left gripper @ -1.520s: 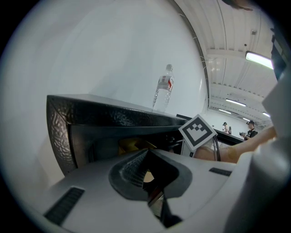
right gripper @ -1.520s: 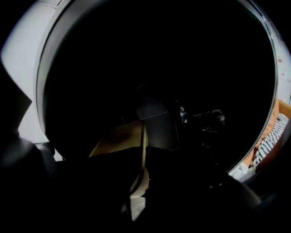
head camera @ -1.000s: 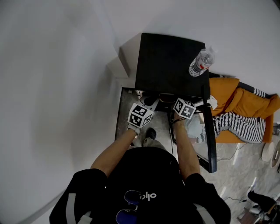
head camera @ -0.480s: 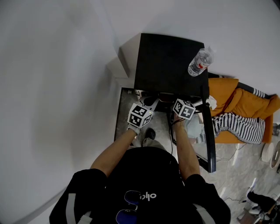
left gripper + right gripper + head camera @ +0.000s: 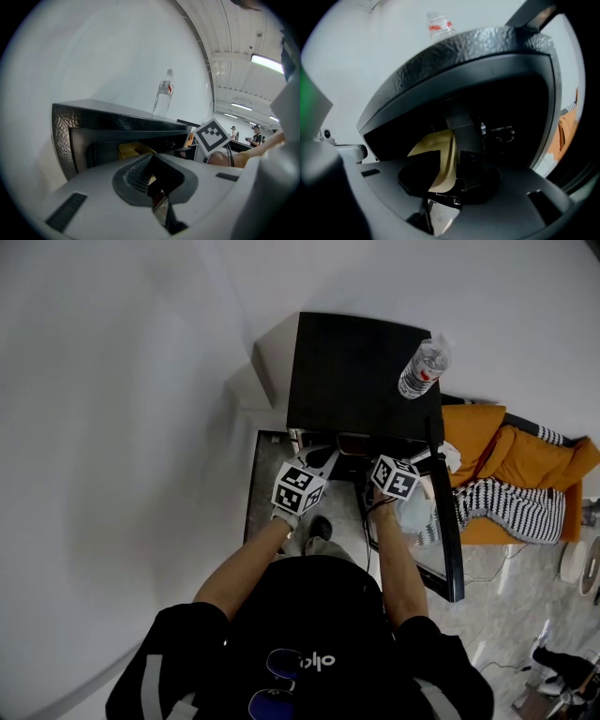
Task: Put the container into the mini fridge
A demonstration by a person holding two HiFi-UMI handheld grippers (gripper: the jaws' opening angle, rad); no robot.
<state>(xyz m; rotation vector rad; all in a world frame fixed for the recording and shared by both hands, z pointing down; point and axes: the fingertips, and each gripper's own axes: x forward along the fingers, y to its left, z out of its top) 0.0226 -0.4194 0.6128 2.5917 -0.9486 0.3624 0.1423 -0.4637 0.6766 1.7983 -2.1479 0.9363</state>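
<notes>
The black mini fridge [image 5: 364, 371] stands against the wall with its door [image 5: 446, 521] swung open to the right. Both grippers reach into its opening. The yellow container [image 5: 440, 157] lies inside the dark fridge, between the jaws of my right gripper [image 5: 447, 165]. Those jaws are opening and a thin gap shows beside the container's rim. In the left gripper view the container [image 5: 131, 150] sits further in, behind my left gripper [image 5: 157, 183], whose jaws meet with nothing between them. From the head view the left gripper [image 5: 314, 465] and right gripper [image 5: 375, 465] are side by side at the fridge front.
A clear water bottle [image 5: 420, 367] stands on the fridge top at its right rear corner. An orange sofa with striped cloth [image 5: 511, 470] is right of the door. White wall lies left of and behind the fridge. The person's feet [image 5: 319, 531] are just before the opening.
Both grippers stay at the fridge opening, with no clear movement of the hands. The head view has shifted a little, so the bottle sits slightly higher in the picture.
</notes>
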